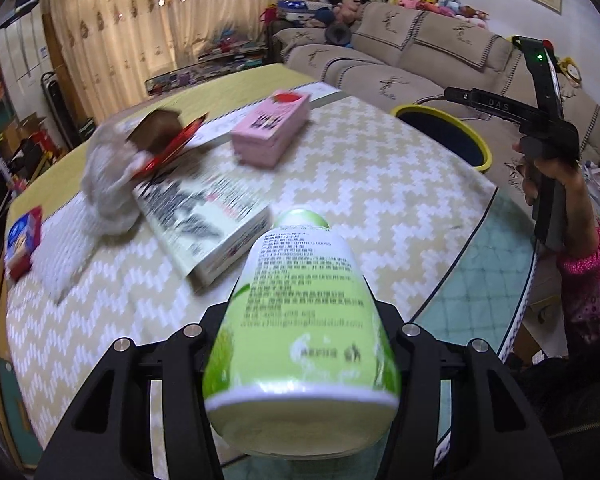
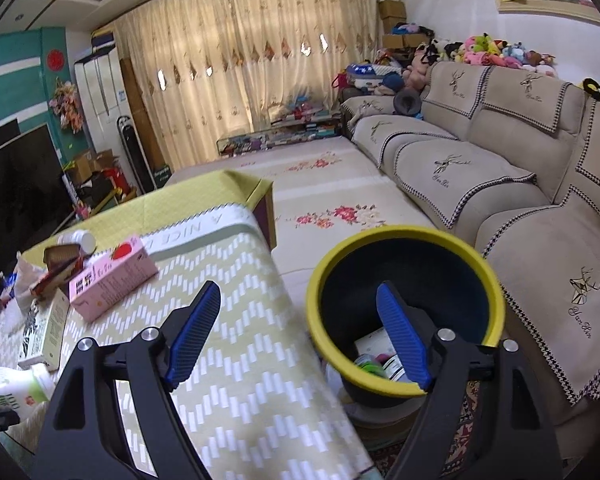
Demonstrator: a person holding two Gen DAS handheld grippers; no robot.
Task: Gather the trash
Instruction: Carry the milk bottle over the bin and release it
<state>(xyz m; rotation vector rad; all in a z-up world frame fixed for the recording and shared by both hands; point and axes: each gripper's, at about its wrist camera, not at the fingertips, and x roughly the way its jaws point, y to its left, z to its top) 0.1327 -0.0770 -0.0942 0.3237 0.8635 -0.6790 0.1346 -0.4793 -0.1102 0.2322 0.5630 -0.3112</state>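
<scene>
My left gripper (image 1: 300,344) is shut on a green and white drink bottle (image 1: 300,320), held above the near part of the table, cap pointing away. The bottle also shows in the right wrist view (image 2: 8,388) at the lower left. My right gripper (image 2: 296,332) is open and empty, over the table's right edge beside the yellow-rimmed bin (image 2: 404,236). The bin holds some trash (image 2: 376,356). It shows in the left wrist view (image 1: 444,132) past the table's far right edge. The right gripper shows there too, held by a hand (image 1: 548,168).
On the zigzag tablecloth (image 1: 360,184) lie a pink carton (image 1: 272,128), a flat pale box (image 1: 204,216), a crumpled white bag (image 1: 108,184) with a red and brown wrapper (image 1: 164,140), and a small red-blue pack (image 1: 22,240). A beige sofa (image 2: 500,168) stands behind the bin.
</scene>
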